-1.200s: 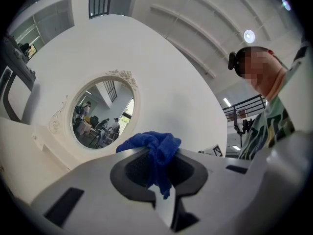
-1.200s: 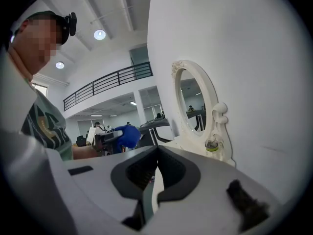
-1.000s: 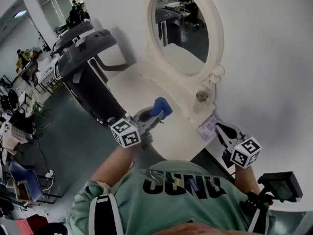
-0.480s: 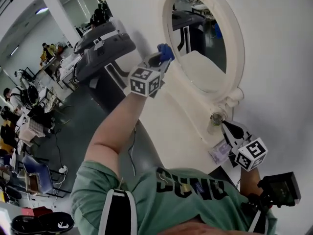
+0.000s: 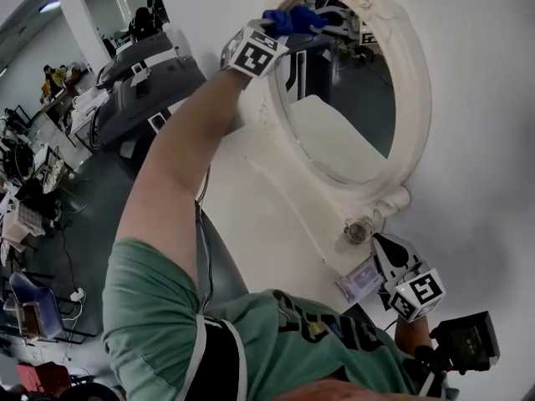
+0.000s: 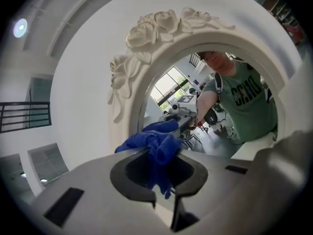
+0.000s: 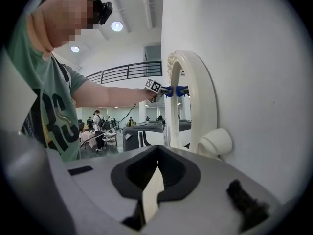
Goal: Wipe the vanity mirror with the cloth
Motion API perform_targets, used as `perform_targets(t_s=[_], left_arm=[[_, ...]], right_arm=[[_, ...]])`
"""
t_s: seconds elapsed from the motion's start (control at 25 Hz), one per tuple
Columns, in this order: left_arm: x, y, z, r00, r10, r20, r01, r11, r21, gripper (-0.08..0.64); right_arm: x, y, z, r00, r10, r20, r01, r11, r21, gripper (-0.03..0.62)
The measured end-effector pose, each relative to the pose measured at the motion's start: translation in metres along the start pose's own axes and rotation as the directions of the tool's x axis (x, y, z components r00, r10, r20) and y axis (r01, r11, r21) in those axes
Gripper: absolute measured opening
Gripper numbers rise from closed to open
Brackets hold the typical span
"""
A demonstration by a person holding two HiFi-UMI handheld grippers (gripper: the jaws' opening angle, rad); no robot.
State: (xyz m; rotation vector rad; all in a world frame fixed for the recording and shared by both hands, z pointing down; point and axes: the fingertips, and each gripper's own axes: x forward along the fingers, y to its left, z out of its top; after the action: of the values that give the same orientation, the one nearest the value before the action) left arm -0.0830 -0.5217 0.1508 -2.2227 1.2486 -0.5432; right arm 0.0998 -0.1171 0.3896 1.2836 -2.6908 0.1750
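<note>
Nearest, the person's green shirt (image 5: 276,349) carries dark block letters that cannot be read whole. Below the mirror (image 5: 359,98), just past its foot, the right gripper (image 5: 383,247) hangs with its jaws drawn together on nothing, beside a small printed packet (image 5: 361,280) whose print is too fine to read; a little glass jar (image 5: 357,230) stands against the mirror's base. Farther up, at the mirror's top edge under the carved roses (image 6: 146,31), the left gripper (image 5: 280,25) is clamped on the blue cloth (image 5: 303,17), which sits against the glass just inside the white frame. Both gripper cubes show black-and-white square markers.
</note>
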Motion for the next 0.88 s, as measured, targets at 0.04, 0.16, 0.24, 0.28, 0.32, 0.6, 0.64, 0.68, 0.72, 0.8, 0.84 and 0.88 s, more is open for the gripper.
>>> perform_targets(t_s=[0.04,0.16,0.24,0.28,0.32,0.6,0.64,0.68,0.72,0.8,0.84,0.88], left_arm=[[0.006,0.001,0.001,1.0,0.003,-0.007,-0.003,1.0,0.023,0.061],[0.016,0.002,0.006,1.0,0.013,-0.022,-0.012,0.997,0.071,0.061],[0.02,0.004,0.007,1.0,0.01,-0.012,-0.009,0.995,0.103,0.063],[0.023,0.004,0.005,1.0,0.006,-0.006,-0.005,0.992,0.126,0.063],[0.024,0.003,0.003,1.0,0.003,-0.003,-0.003,0.988,0.155,0.063],[0.038,-0.006,-0.044,0.996,0.024,-0.086,0.004,0.95,0.314,0.063],[0.043,-0.01,-0.061,0.992,0.025,-0.121,0.016,0.945,0.328,0.063],[0.046,-0.014,-0.078,0.989,0.026,-0.148,0.024,0.943,0.333,0.063],[0.049,-0.019,-0.092,0.986,0.029,-0.163,0.026,0.944,0.328,0.063],[0.05,-0.026,-0.113,0.984,0.038,-0.172,0.018,0.951,0.31,0.063],[0.051,-0.031,-0.121,0.983,0.039,-0.179,0.018,0.952,0.305,0.063],[0.051,-0.037,-0.128,0.98,0.035,-0.194,0.026,0.951,0.307,0.063]], right_arm=[[0.001,-0.001,0.001,1.0,0.0,0.001,0.0,1.0,-0.011,0.012],[0.001,-0.003,0.0,1.0,-0.004,-0.011,0.004,1.0,-0.022,0.012],[0.004,-0.009,0.002,1.0,-0.005,-0.012,0.004,1.0,-0.001,0.012],[0.007,-0.012,0.003,1.0,-0.003,-0.011,0.003,1.0,0.008,0.012],[0.01,-0.015,0.002,1.0,0.0,-0.013,0.0,1.0,0.013,0.012],[0.039,-0.017,-0.02,0.999,0.023,-0.049,-0.021,0.999,0.026,0.012],[0.043,-0.015,-0.021,0.999,0.023,-0.049,-0.021,0.999,0.026,0.012],[0.045,-0.014,-0.022,0.998,0.021,-0.052,-0.02,0.999,0.025,0.012],[0.045,-0.013,-0.024,0.998,0.019,-0.061,-0.018,1.0,0.026,0.012],[0.044,-0.015,-0.029,0.997,0.016,-0.08,-0.014,0.999,0.03,0.012],[0.043,-0.015,-0.031,0.996,0.014,-0.085,-0.012,0.999,0.033,0.012],[0.043,-0.015,-0.031,0.996,0.012,-0.087,-0.009,0.999,0.035,0.012]])
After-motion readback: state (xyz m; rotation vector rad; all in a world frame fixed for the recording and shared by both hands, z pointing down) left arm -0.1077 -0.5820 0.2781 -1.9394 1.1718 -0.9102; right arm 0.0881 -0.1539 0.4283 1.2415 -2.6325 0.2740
